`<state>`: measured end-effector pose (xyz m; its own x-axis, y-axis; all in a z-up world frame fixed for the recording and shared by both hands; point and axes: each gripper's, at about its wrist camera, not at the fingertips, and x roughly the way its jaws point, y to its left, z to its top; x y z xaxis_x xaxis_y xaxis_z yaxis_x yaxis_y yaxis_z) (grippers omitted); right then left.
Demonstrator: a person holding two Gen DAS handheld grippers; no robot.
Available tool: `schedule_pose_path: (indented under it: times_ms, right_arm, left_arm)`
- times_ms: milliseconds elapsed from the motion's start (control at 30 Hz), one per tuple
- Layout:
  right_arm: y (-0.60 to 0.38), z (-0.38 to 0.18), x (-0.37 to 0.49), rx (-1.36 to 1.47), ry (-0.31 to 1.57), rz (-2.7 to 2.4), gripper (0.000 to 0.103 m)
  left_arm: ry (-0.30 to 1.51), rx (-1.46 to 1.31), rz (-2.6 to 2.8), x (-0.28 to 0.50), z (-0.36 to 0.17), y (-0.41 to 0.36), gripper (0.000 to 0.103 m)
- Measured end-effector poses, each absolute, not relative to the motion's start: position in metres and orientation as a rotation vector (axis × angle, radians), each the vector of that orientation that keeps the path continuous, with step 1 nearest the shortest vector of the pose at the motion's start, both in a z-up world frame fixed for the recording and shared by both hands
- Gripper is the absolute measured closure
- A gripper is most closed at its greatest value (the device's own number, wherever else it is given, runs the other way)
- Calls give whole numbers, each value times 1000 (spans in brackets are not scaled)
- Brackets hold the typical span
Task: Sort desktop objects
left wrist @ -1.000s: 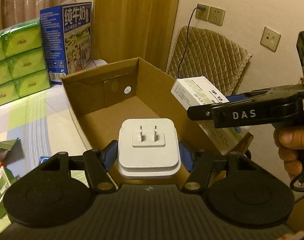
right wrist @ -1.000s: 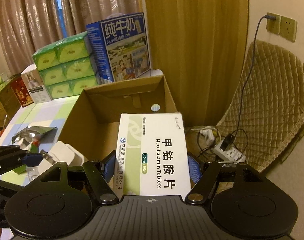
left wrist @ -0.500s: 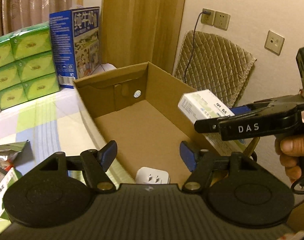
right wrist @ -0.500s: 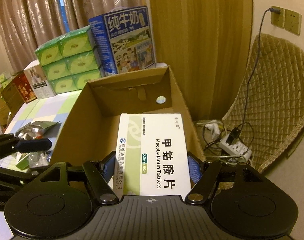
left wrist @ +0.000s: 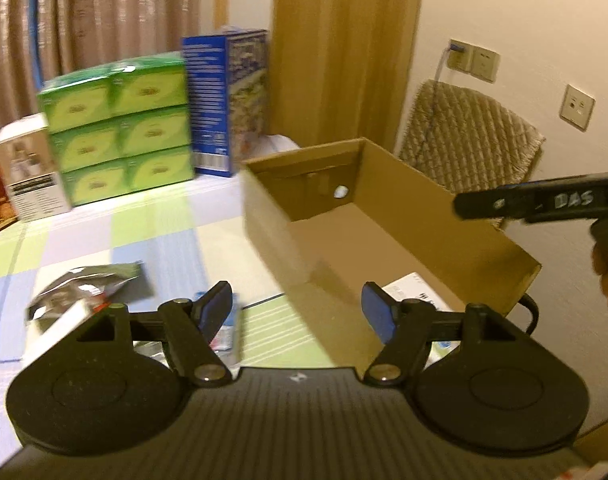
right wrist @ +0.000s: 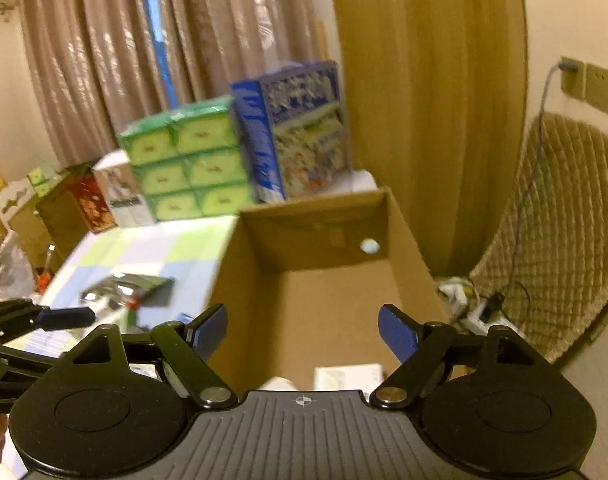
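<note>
Both grippers are hanging empty with fingers spread wide: the left gripper point(left wrist: 295, 308) over the near rim of the open brown cardboard box point(left wrist: 456, 216), the right gripper point(right wrist: 301, 330) above its interior. A white medicine carton point(right wrist: 348, 378) is lying on the box floor just below the right fingers. Judging by this, a drop-off step is ending; next, the left fingers are needing to reach the crumpled silver foil packet point(left wrist: 87, 286) lying on the checked tabletop point(left wrist: 103, 236) to their left.

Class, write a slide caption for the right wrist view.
Open right gripper above cardboard box holding a white medicine box.
</note>
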<state>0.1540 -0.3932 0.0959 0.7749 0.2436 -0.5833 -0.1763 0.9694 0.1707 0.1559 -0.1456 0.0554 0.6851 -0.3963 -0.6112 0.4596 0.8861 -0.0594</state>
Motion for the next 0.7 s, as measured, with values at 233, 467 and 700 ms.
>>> schedule_pose_path:
  times_ms: [233, 467, 700]
  right_arm:
    - [-341, 120, 125, 101, 569, 330, 18]
    - [-278, 106, 103, 37, 542, 428, 18]
    - [-221, 48, 97, -94, 617, 523, 20]
  left_arm:
    - [650, 102, -368, 131, 62, -80, 30]
    - [672, 100, -268, 110, 45, -17, 23]
    - [720, 110, -226, 109, 3, 19, 20]
